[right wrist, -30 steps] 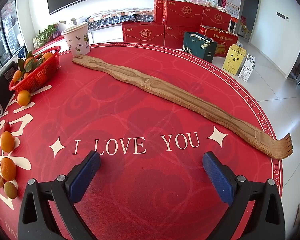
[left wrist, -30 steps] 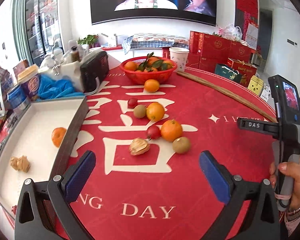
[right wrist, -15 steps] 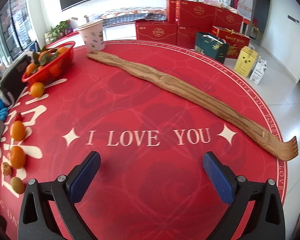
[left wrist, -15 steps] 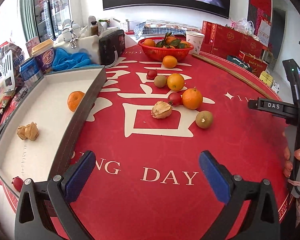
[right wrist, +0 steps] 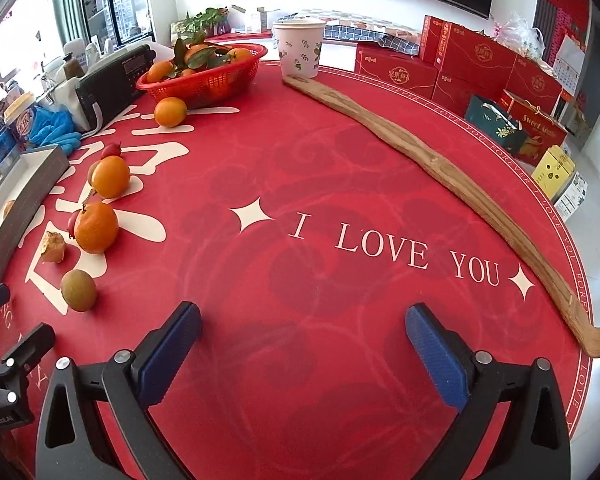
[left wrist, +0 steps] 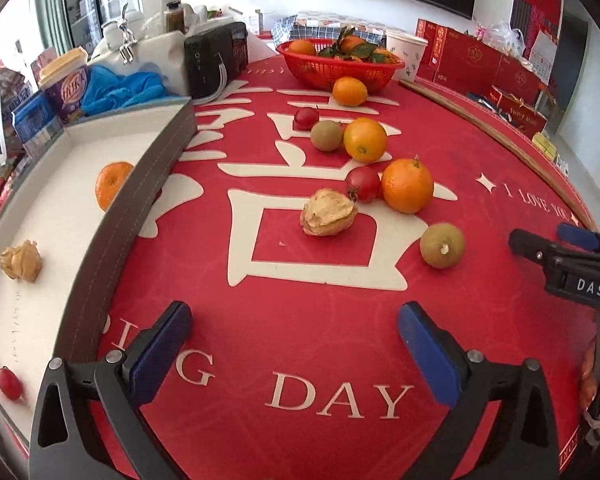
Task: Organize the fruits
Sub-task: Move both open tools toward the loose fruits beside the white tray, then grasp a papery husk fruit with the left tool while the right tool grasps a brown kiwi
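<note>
Kiwi (left wrist: 442, 245) beyond wide-spread left gripper (left wrist: 296, 348), toward its right side.

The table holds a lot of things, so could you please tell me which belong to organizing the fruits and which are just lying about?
Job: loose oranges, kiwis, cherry tomatoes, husk fruit, white tray.
Lying about: wooden back scratcher, paper cup, radio, blue gloves.
</note>
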Tool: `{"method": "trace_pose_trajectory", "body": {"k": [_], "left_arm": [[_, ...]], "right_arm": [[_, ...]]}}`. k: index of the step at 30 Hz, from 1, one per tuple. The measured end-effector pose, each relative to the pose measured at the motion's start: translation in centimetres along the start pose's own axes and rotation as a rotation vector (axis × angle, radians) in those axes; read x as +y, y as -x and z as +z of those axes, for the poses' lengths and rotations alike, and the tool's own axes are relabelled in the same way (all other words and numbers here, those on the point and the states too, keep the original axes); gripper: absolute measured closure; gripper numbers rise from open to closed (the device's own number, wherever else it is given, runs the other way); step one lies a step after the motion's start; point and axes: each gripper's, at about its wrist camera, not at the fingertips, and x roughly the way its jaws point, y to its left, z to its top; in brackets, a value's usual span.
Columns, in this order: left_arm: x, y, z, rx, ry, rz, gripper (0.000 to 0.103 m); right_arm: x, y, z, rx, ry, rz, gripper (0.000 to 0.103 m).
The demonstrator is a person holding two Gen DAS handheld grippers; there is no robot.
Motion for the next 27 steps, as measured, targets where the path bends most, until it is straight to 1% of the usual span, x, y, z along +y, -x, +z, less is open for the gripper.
{"method": "trace_pose_trajectory", "body": {"k": [2, 5, 7, 11, 13, 15, 17, 18, 19, 20, 22, 25, 27], "left_arm": [[0.0, 0.2, 0.2, 0.004, -0.014, -0.010, 0.000], [-0.3, -0.1, 1.4, 0.055, -0.032, -0.013, 0.001], [-0.9, -0.3, 2.2, 0.039, -0.057, -0.001, 0.011], [-2.4, -1.0, 3.4, -0.003, -0.115, 0.012, 0.016], [-2.5, -1.4, 3.9, -0.009, -0.116, -0.003, 0.025], [-2.4, -1.7, 4.2, -0.009, -0.097, -0.032, 0.031], [-2.1, -1.8, 4.4, -0.017, -0.076, -0.053, 0.039], [-2.2, -1.8, 4.4, -0.031, -0.078, -0.048, 0.052], [-2.2, -1.8, 4.4, -0.042, -0.079, -0.053, 0.069], [-2.2, -1.8, 4.5, -0.050, -0.078, -0.048, 0.076], [-2.0, -1.8, 4.5, -0.055, -0.068, -0.054, 0.076], [-1.2, -1.7, 4.3, -0.063, -0.043, -0.044, 0.076], [-0.2, -1.7, 4.2, -0.064, -0.008, -0.057, 0.076]], "right_arm": [[0.1, 0.0, 0.0, 0.000, -0.001, -0.001, 0.000], [0.0, 0.0, 0.2, 0.012, 0.004, 0.002, 0.000], [0.3, 0.0, 0.2, 0.016, 0.019, 0.012, 0.000], [1.0, 0.2, -0.1, 0.016, 0.059, 0.039, 0.000], [1.0, 0.2, -0.2, 0.016, 0.066, 0.044, 0.000], [1.2, 0.3, -0.3, 0.015, 0.076, 0.054, 0.000], [1.6, 0.4, -0.5, 0.012, 0.093, 0.070, 0.000], [1.9, 0.5, -0.6, 0.009, 0.103, 0.087, 0.000], [2.1, 0.7, -0.7, 0.006, 0.113, 0.108, 0.000], [2.5, 0.8, -0.9, 0.002, 0.126, 0.135, 0.000], [3.4, 1.0, -1.0, -0.004, 0.151, 0.174, 0.000], [4.9, 1.3, -1.2, -0.028, 0.192, 0.196, 0.000], [6.0, 1.4, -1.1, -0.047, 0.215, 0.202, 0.000]]}}
